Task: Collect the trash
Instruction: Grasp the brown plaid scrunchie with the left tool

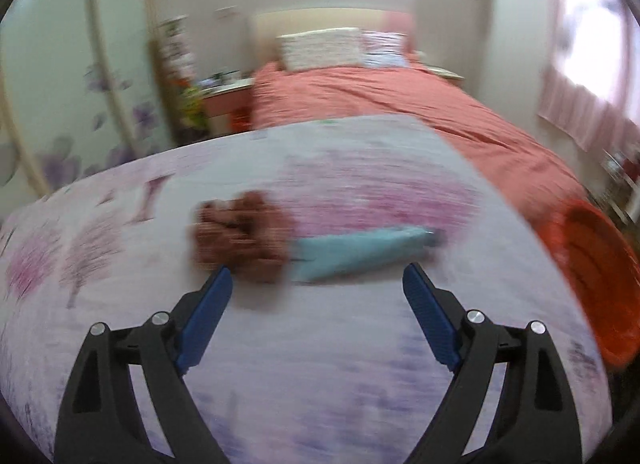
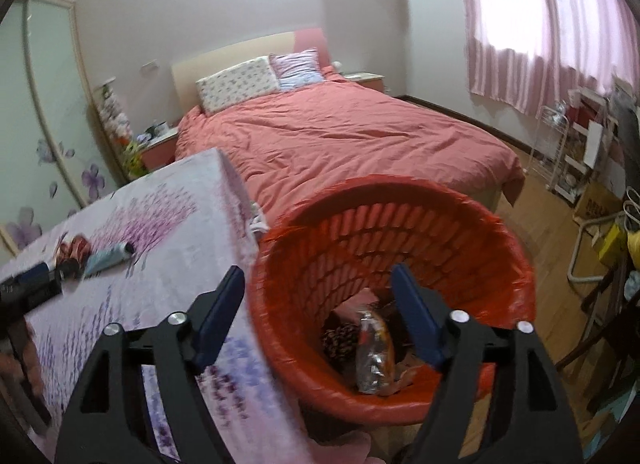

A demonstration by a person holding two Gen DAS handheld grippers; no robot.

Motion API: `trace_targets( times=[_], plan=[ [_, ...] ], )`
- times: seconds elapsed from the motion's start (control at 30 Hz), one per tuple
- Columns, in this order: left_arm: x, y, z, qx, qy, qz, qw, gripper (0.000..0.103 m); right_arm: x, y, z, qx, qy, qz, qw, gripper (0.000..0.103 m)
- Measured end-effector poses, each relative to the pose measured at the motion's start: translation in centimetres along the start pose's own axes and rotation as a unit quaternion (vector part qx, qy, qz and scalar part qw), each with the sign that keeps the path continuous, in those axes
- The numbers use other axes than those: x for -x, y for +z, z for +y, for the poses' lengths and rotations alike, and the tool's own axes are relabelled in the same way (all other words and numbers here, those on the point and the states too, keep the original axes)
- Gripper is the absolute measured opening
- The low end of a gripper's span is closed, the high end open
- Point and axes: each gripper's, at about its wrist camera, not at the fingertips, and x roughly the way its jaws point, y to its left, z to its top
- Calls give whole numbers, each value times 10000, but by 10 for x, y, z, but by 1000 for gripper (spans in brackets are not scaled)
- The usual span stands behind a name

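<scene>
A: Left wrist view. Left gripper (image 1: 318, 278) is hanging over the floral-print tablecloth (image 1: 320, 364), jaws spread wide, nothing between them. One crumpled reddish-brown wrapper (image 1: 242, 238) is lying just ahead of the left blue fingertip (image 1: 219, 284); one light-blue squeezed tube (image 1: 362, 250) is lying beside it, ahead of the gap. Blurry frame.

B: Bin?

A: One round red plastic basket with red liner (image 1: 592, 272) is showing at the right edge, past the table.

B: Right wrist view?

A: Right gripper (image 2: 318, 284) is sitting released, empty, its right finger over the basket (image 2: 400, 192) mouth. Wrappers (image 2: 374, 352) are lying in the bottom, count unclear. On the table to the left, wrapper (image 2: 74, 250) and tube (image 2: 108, 258) are sitting well apart from it.
</scene>
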Motion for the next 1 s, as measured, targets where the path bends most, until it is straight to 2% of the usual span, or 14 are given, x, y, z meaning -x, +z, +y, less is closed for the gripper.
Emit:
trace_targets(
  times=[0.13, 0.33, 0.4, 0.57, 0.73, 0.83, 1.0],
  plan=[
    [-22, 11, 55, 601, 339, 110, 9976, 83, 1, -4, 19, 352, 15, -34, 9994, 76],
    [-48, 23, 82, 975, 221, 385, 9942, 67, -1, -5, 39, 569, 90, 6, 9983, 76],
    [-54, 26, 82, 932, 174, 458, 9944, 62, -3, -6, 43, 606, 109, 38, 9981, 76],
    [-76, 29, 71, 668, 363, 711, 9946, 46, -3, -8, 52, 713, 116, 80, 9974, 76],
    [-77, 26, 69, 493, 442, 679, 9955, 28, -2, -9, 65, 813, 180, 111, 9965, 76],
    [-70, 18, 81, 329, 652, 699, 9949, 26, -4, -10, 75, 864, 273, 127, 9958, 76],
    [-52, 0, 138, 570, 1007, 801, 9900, 26, -11, -13, 101, 1050, 501, 214, 9930, 76]
  ],
)
